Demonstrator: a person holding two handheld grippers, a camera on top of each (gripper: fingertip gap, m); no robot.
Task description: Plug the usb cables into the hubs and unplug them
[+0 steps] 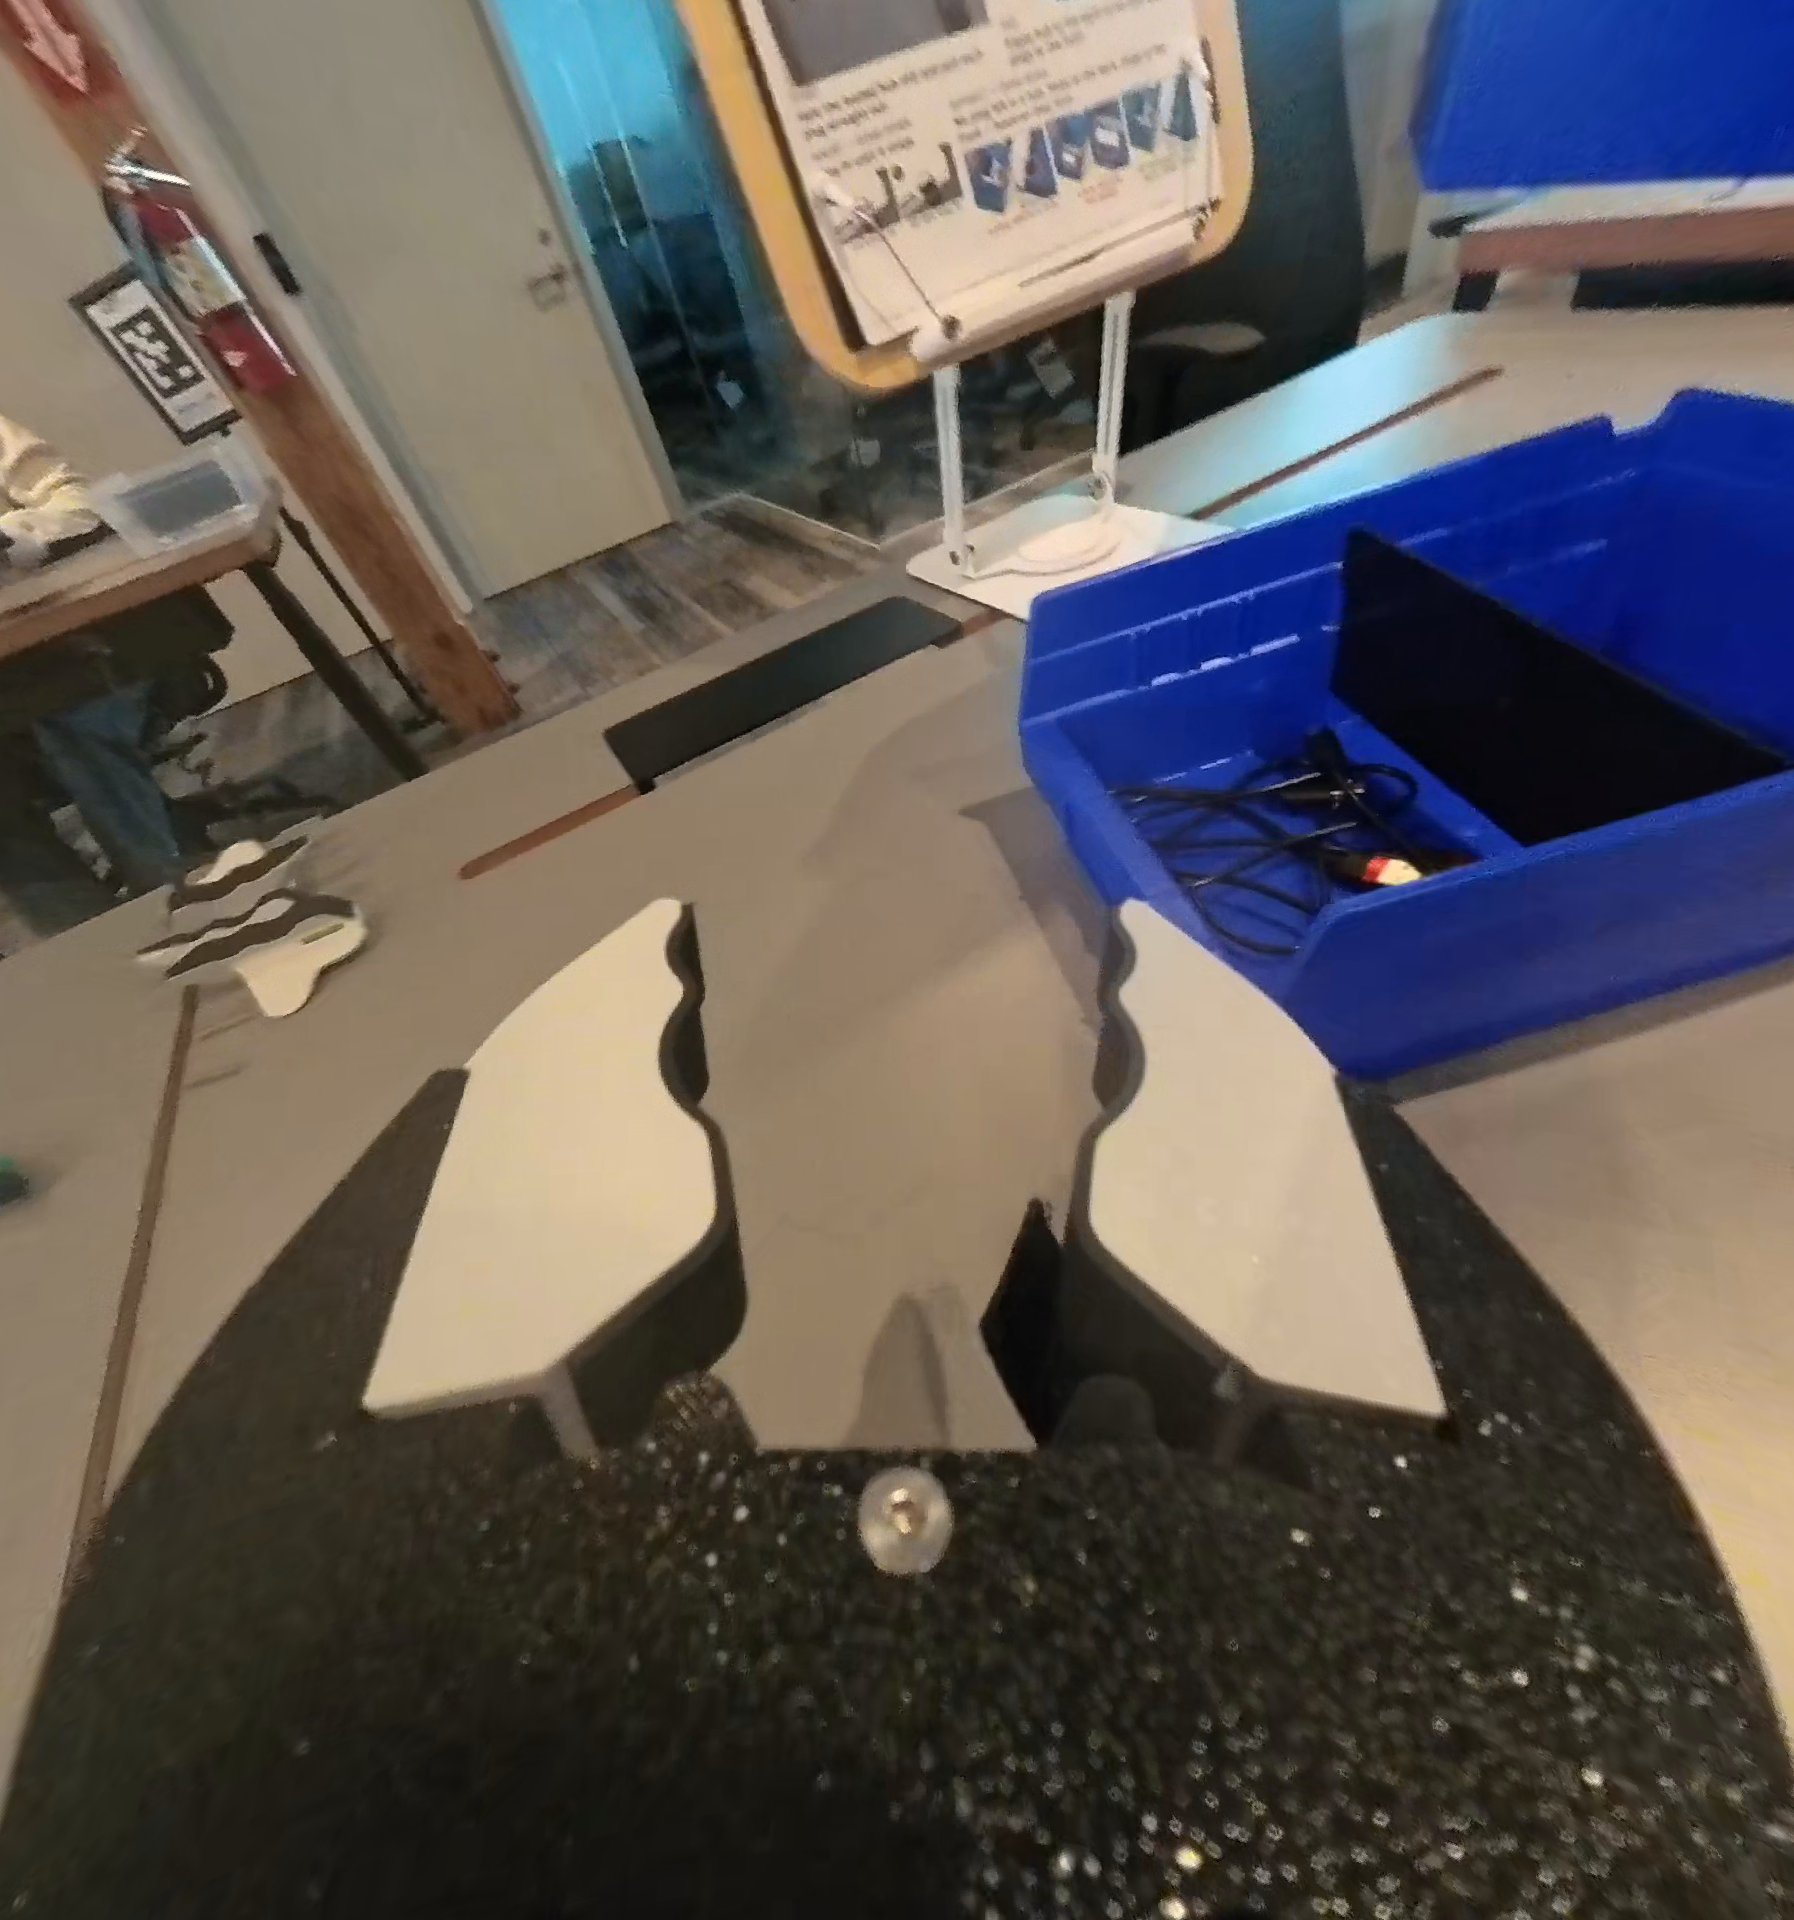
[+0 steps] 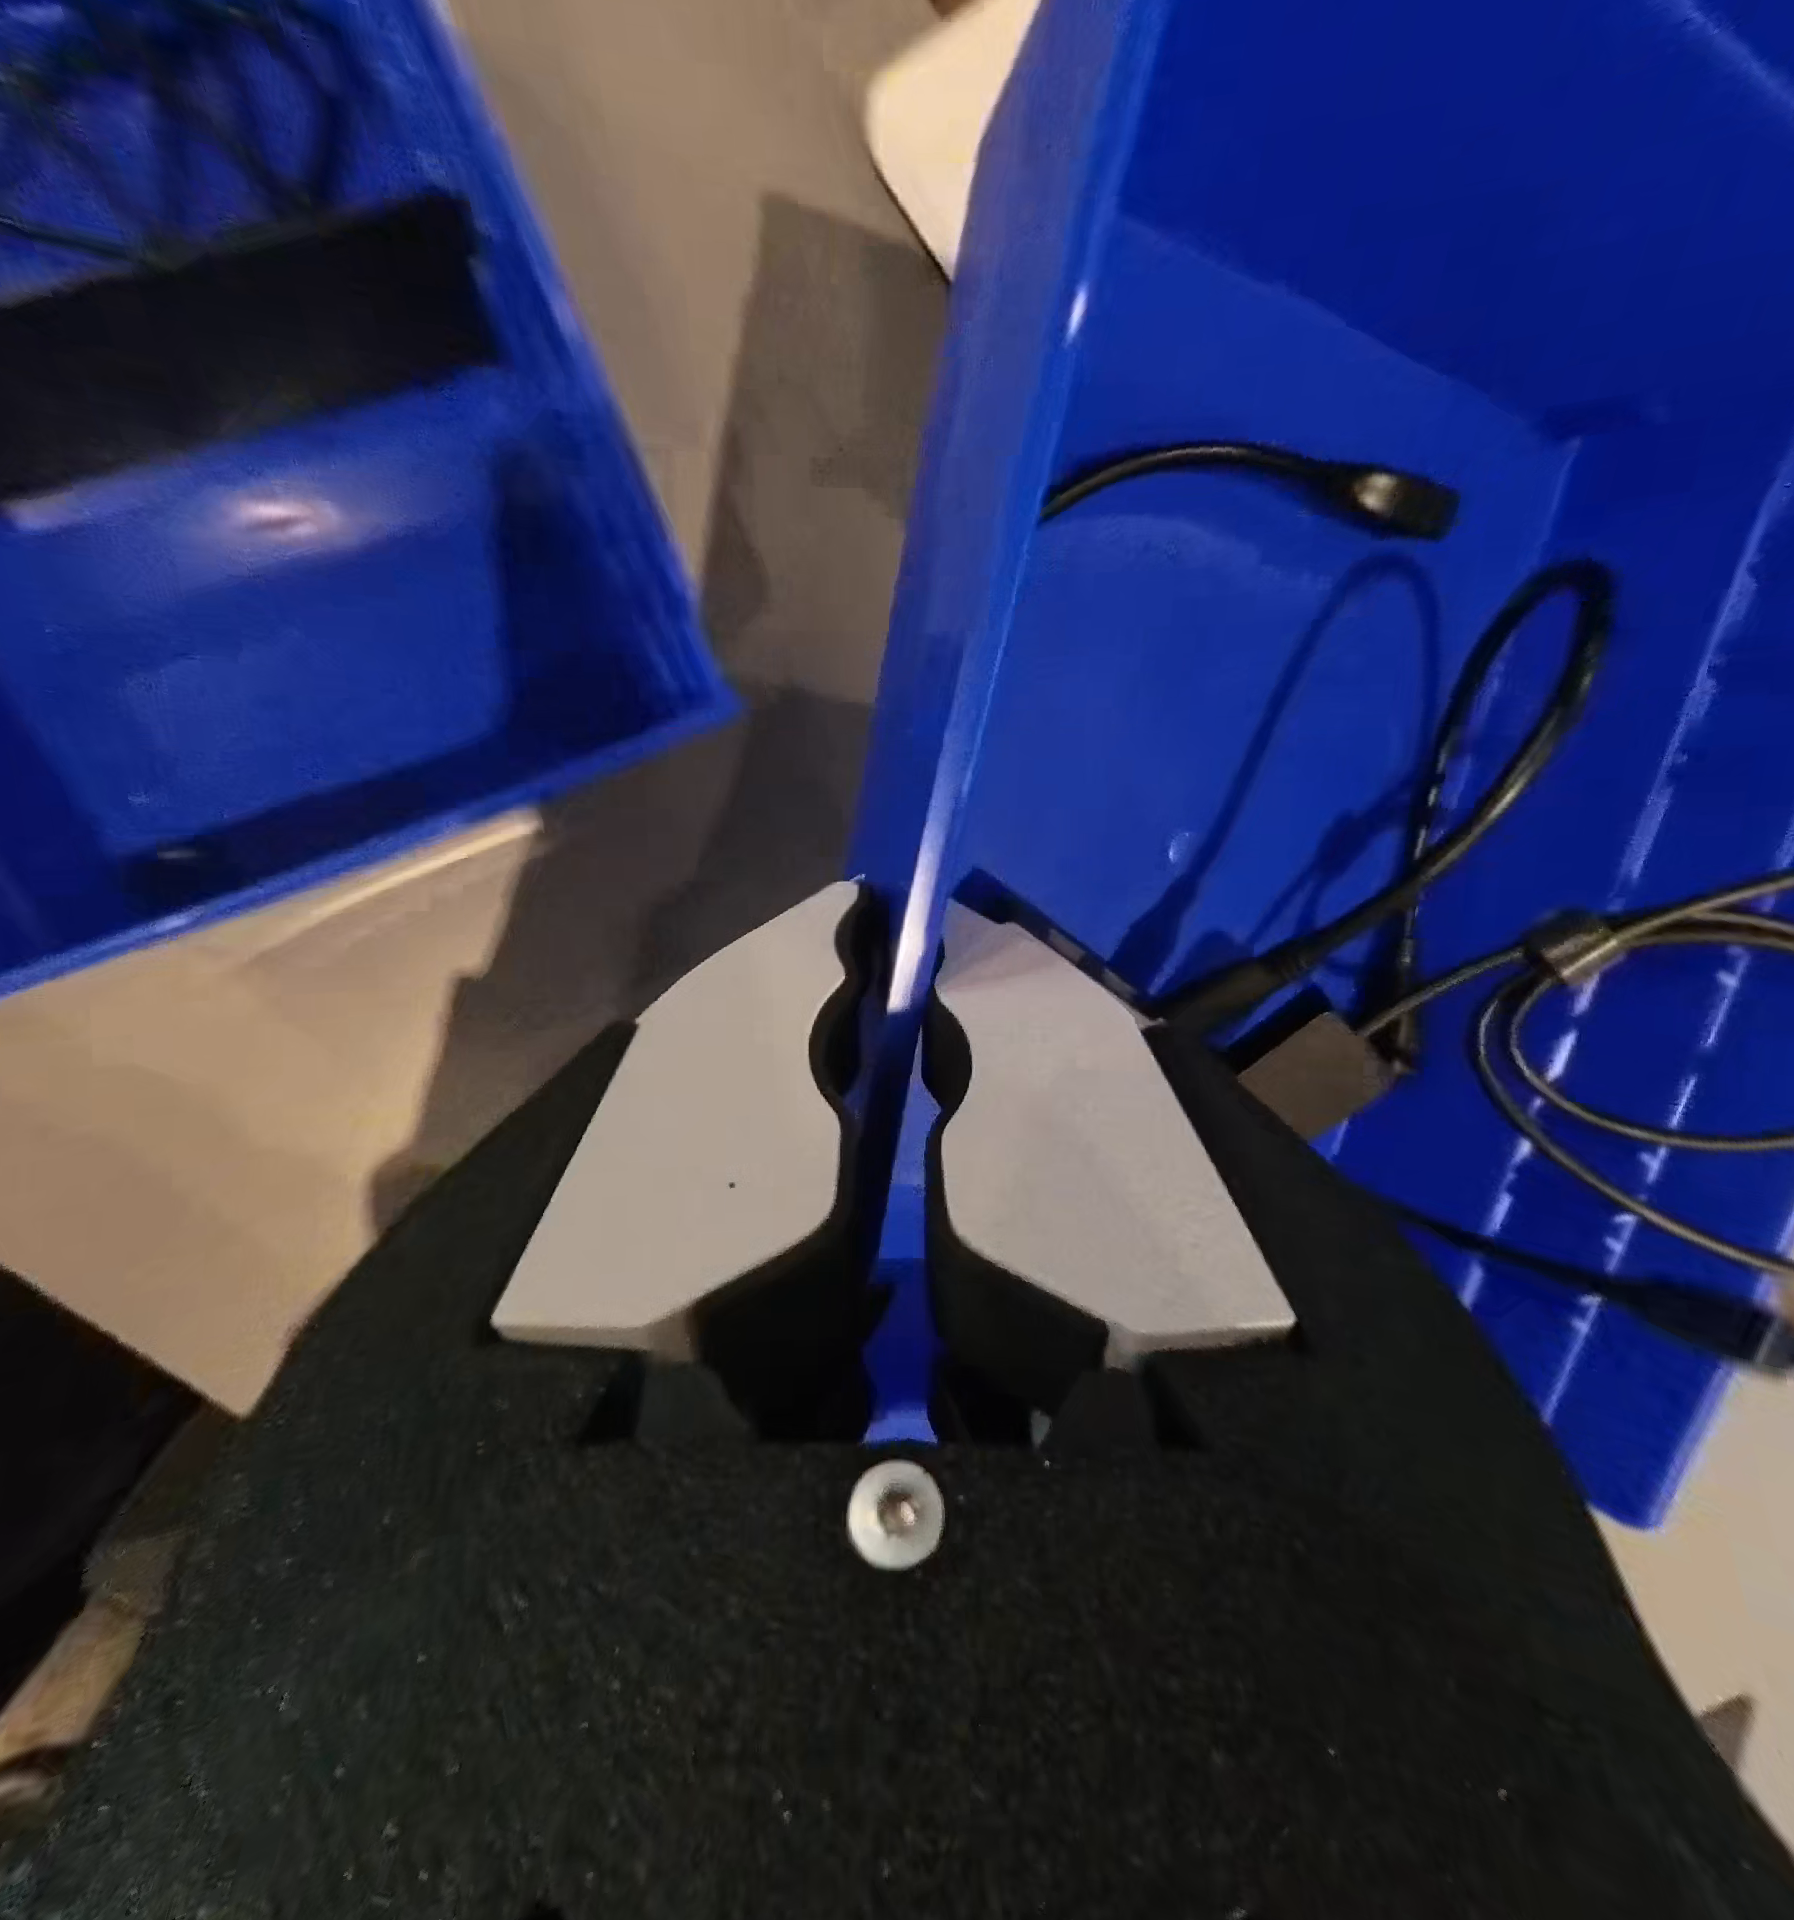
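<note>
Your right gripper [image 2: 898, 935] is pinched on the wall of the blue bin [image 2: 1236, 343] holding the limp, light USB cables [image 2: 1516, 727], so grasp those by their stiff plugs, while your left gripper [image 1: 903, 940] hovers spread over the table [image 1: 872, 831].

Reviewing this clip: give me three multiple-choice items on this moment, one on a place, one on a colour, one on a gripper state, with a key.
1. Where do the black cables lie in the left wrist view?
A. on the grey table
B. in the bin's front compartment
C. behind the divider

2. What colour is the bin's divider?
A. black
B. white
C. red

3. What is the right gripper doing?
A. hanging open
B. clamping a cable
C. clamping a blue bin wall

Key: B, cables sit before the divider; A, a dark panel; C, fingers close on the blue edge.
</note>
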